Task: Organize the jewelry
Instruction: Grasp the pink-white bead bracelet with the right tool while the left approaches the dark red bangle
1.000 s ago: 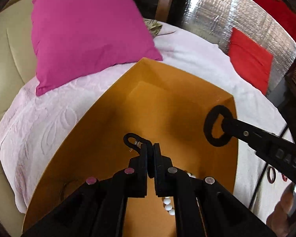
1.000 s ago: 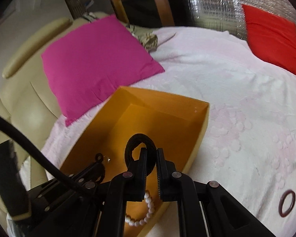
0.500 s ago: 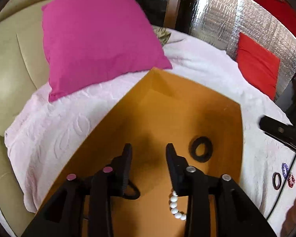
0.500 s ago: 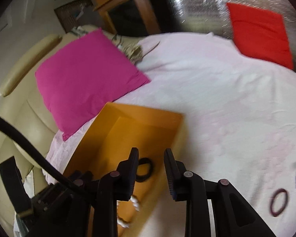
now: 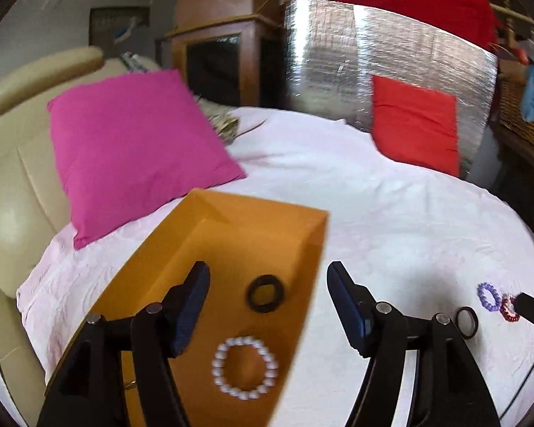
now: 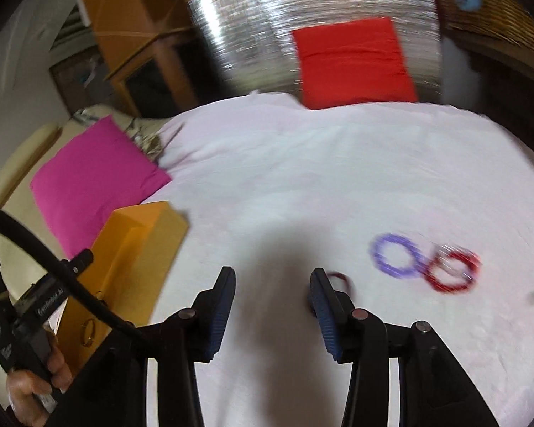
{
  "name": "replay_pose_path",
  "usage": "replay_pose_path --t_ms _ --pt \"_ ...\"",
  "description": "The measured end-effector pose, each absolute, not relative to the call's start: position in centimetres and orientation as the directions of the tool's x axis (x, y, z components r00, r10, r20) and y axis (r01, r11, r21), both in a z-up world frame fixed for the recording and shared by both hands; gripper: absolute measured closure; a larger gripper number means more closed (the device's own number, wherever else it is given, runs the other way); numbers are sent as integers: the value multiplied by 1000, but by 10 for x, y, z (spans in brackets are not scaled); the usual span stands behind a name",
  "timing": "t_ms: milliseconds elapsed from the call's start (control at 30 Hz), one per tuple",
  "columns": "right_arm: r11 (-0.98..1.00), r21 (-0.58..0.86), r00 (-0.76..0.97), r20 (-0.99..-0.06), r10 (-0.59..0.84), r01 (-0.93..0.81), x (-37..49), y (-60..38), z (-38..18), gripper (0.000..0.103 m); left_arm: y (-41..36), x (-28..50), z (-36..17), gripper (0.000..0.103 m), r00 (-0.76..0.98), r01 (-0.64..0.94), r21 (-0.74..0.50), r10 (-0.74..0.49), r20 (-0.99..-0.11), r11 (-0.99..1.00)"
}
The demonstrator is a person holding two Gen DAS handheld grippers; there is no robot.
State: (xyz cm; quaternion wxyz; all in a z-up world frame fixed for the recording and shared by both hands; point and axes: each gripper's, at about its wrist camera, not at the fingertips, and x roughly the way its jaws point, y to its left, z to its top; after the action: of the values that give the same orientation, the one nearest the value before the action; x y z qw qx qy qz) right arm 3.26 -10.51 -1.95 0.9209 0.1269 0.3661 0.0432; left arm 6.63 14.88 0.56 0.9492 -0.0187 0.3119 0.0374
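Note:
An orange box point(image 5: 181, 270) lies on the white cover, seen in both wrist views. On its floor are a black ring point(image 5: 266, 293) and a white pearl bracelet point(image 5: 245, 368). My left gripper point(image 5: 268, 277) hovers above the box with its jaws opening and nothing between the pads. To the right on the cover lie a purple bracelet point(image 6: 397, 255), a red bracelet point(image 6: 452, 271) and a dark ring point(image 6: 340, 277), half hidden behind one finger. My right gripper point(image 6: 273, 277) is over bare cover just left of them, jaws opening and empty.
A pink cushion point(image 5: 131, 149) leans on a beige armchair point(image 5: 14, 192) left of the box. A red cushion point(image 5: 414, 124) rests against a silver foil panel point(image 5: 338, 64) at the back. A hand point(image 6: 35, 388) holds the left gripper. A black cable point(image 6: 35, 245) arcs over the box.
Both grippers went from shut to open. The right one dropped the black ring into the box and swung right over the cover. The left one released a small black loop and drew back.

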Motion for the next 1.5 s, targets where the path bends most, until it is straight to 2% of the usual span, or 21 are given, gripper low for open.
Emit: replay_pose_path --t_ms 200,533,800,1033,1300,1500 --pt "944 307 767 -633 109 119 4 -162 -28 55 112 65 5 33 820 -28 34 42 -571 999" --pt "858 438 733 -670 113 268 0 -245 -48 55 64 75 -6 33 809 38 92 23 -588 995" --pt "810 477 716 -691 105 342 -5 -285 -58 55 28 78 -17 32 798 94 136 7 -603 986" --pt "773 501 714 -695 90 390 -14 -313 -62 55 -7 76 -34 32 744 213 134 -71 -664 968" --pt "742 544 705 -695 138 392 -11 -326 -71 56 -31 75 -54 32 671 303 126 -118 -732 945" --pt "722 573 700 -693 173 388 8 -329 -82 64 -40 70 -63 32 645 334 135 -122 -754 933"
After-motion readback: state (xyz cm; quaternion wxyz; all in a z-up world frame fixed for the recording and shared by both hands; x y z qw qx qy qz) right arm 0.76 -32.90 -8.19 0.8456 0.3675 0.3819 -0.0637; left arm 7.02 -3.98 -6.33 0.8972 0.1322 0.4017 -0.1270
